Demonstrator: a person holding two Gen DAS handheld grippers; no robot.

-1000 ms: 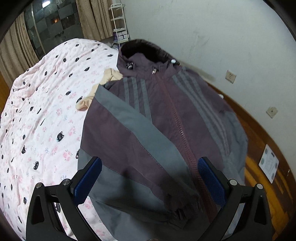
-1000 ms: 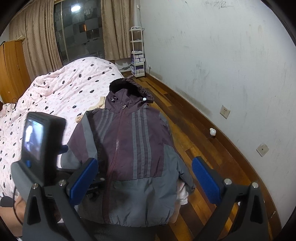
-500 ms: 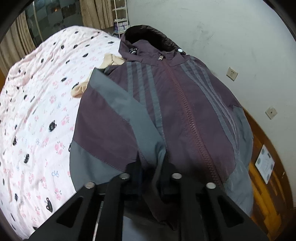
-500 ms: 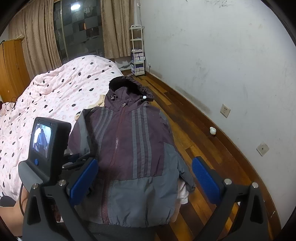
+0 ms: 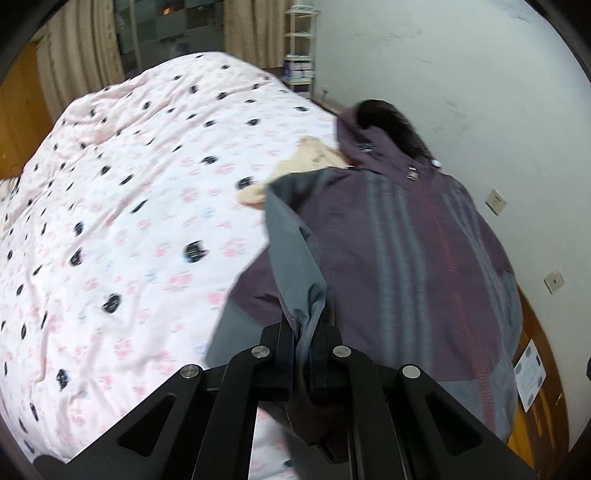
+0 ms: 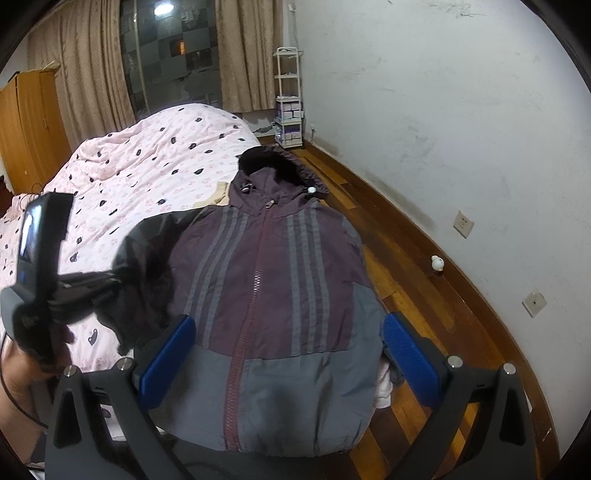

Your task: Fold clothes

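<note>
Left wrist: left gripper [image 5: 306, 341] clamps raised jacket sleeve [image 5: 295, 266].

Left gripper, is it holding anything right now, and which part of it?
Yes. The left gripper is shut on the jacket, pinching its sleeve near the cuff end. The right gripper holds nothing.

My left view smears with motion blur; my right stays sharp under dim indoor light, a lamp glaring in the window [image 6: 162, 9], edges bowed
</note>
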